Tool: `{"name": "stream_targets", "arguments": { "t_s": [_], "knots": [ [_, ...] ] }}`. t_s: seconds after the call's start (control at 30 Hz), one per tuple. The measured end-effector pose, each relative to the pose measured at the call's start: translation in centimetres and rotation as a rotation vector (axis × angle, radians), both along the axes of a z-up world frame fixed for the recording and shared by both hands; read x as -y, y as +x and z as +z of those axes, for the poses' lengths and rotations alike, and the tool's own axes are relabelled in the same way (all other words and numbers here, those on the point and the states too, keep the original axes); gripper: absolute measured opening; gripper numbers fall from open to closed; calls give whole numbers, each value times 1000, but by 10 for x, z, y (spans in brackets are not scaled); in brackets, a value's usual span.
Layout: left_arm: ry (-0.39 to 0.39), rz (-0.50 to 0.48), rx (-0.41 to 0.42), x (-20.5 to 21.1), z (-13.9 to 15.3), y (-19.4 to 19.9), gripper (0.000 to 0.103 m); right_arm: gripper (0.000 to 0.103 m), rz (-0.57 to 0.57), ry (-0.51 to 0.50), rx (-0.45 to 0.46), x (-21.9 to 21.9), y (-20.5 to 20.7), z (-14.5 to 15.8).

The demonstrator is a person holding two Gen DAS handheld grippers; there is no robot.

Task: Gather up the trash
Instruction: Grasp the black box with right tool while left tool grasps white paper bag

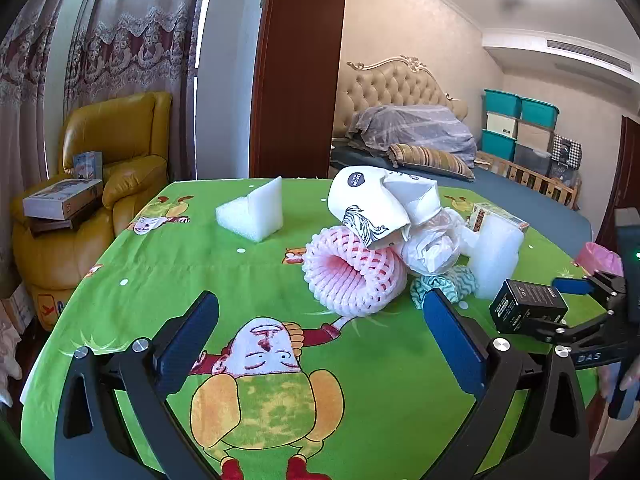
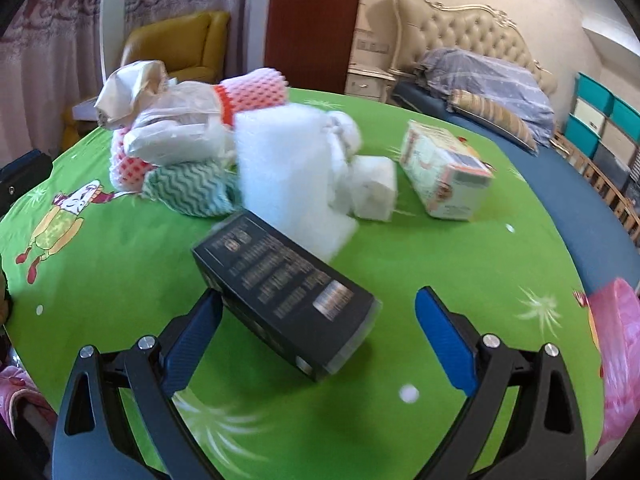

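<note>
A pile of trash lies on the green cartoon tablecloth [image 1: 168,280]: a pink foam fruit net [image 1: 352,276], a white paper bag [image 1: 368,208], crumpled clear plastic [image 1: 432,248], a teal zigzag cloth [image 1: 444,286] and a white foam block [image 1: 496,256]. My left gripper [image 1: 320,336] is open and empty, just short of the net. My right gripper [image 2: 318,320] is open, its jaws on either side of a black box [image 2: 280,288] that lies tilted between them; the left finger is at the box's edge. The box also shows in the left wrist view [image 1: 528,306].
A white foam corner piece [image 1: 256,212] stands at the far left of the table. A small printed carton [image 2: 444,172] lies right of the pile. A pink plastic bag [image 2: 616,356] hangs at the table's right edge. A yellow armchair [image 1: 108,184] and a bed [image 1: 460,160] stand beyond.
</note>
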State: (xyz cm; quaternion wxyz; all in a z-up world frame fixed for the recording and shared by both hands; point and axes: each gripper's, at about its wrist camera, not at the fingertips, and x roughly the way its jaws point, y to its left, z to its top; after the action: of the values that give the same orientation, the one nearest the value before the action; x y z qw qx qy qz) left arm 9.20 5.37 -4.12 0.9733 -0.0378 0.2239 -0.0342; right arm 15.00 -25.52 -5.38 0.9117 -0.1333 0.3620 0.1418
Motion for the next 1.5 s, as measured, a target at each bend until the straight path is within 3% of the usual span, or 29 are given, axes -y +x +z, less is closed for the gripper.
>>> {"name": "stream_targets", "arguments": {
  "t_s": [0.03, 0.07, 0.17, 0.33, 0.57, 1.07, 1.17, 1.5],
  "knots": [
    [1, -2, -1, 0, -1, -1, 96, 89, 23, 3, -3, -4, 0, 1],
    [1, -4, -3, 0, -1, 0, 96, 77, 44, 16, -10, -6, 0, 2],
    [-6, -2, -13, 1, -1, 2, 96, 56, 65, 57, -16, -7, -2, 5],
    [9, 13, -14, 2, 3, 11, 96, 42, 64, 119, 9, -1, -15, 6],
    [-46, 5, -5, 11, 21, 41, 96, 40, 45, 177, 64, 10, -29, 9],
    [-27, 19, -41, 53, 21, 107, 96, 40, 47, 268, 88, 24, -37, 11],
    [-45, 11, -7, 48, 18, 98, 82, 41, 45, 276, 97, 27, -40, 12],
    [4, -7, 165, 43, 37, 31, 82, 41, 54, 314, 150, 27, -54, 18]
  ]
}}
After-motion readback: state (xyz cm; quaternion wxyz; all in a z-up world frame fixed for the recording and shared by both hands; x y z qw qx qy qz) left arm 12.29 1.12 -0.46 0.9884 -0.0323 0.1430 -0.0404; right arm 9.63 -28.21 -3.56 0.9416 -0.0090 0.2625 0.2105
